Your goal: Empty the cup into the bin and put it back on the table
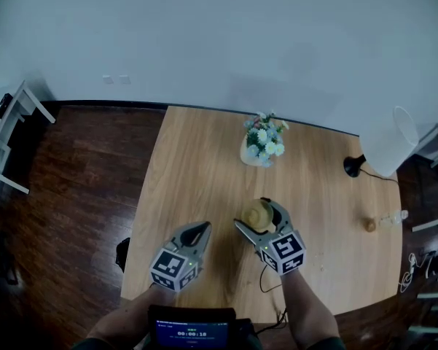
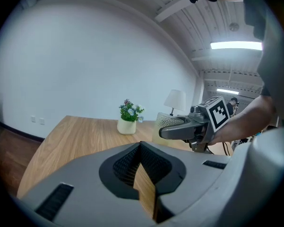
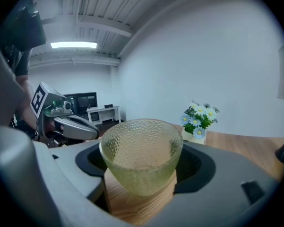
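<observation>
From the right gripper (image 1: 252, 211), clamped on the cup (image 1: 261, 217), the table (image 1: 193, 159) is bare wood toward 10 and 11 o'clock. A flower pot (image 1: 262, 148) stands at 12 o'clock, well apart. The lamp (image 1: 382, 141) blocks 2 o'clock, and a small brown object (image 1: 369, 224) sits at 3 o'clock near the edge. The left gripper (image 1: 202, 229) crowds 9 o'clock — beyond it, open floor (image 1: 73, 188).

Cup (image 3: 141, 157): dimpled yellow-green translucent glass, flaring toward rim. Standing upright, mouth facing up. Sitting gripped between jaws of right gripper (image 1: 256, 214), hanging over near part of wooden table (image 1: 197, 159).
</observation>
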`<state>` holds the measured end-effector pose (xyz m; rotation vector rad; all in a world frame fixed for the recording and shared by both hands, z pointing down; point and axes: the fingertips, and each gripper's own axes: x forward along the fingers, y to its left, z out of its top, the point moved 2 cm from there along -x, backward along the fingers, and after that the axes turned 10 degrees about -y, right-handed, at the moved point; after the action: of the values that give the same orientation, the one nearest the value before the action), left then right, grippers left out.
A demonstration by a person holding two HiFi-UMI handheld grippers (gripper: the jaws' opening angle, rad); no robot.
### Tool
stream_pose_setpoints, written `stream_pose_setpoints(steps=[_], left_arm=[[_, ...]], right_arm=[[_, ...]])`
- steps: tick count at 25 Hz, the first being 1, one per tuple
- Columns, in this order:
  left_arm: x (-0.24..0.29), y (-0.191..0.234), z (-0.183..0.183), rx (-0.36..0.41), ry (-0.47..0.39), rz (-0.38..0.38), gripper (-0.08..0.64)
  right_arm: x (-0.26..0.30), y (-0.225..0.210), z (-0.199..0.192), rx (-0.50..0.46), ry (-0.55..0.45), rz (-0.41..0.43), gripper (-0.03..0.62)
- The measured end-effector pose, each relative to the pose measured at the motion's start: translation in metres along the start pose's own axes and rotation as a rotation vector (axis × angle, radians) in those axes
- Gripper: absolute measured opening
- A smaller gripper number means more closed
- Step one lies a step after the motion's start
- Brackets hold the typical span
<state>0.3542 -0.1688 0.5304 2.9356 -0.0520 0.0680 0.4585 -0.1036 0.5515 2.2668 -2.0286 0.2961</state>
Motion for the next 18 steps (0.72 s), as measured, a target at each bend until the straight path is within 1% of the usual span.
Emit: stream_pose_setpoints(steps=[9, 12, 15, 18], left_arm=[[-0.013, -0.011, 0.065, 0.099, -0.129, -0.007, -0.009], [-0.019, -0.022, 0.09, 0.123, -0.174, -0.018, -0.009], [-0.026, -0.028, 0.11, 0.138, -0.217, -0.005, -0.009], [-0.031, -0.037, 0.135, 0.154, -0.254, -0.011, -0.009]], right_arm=[[-0.026, 0.016, 0.06, 0.002, -0.029, 0.026, 0.399], [-0.036, 0.02, 0.083, 0.003, -0.056, 0.013, 0.399], [-0.047, 0.021, 0.105, 0.011, -0.082, -0.003, 0.399], [-0.057, 0.022, 0.124, 0.012, -0.086, -0.01, 0.399]])
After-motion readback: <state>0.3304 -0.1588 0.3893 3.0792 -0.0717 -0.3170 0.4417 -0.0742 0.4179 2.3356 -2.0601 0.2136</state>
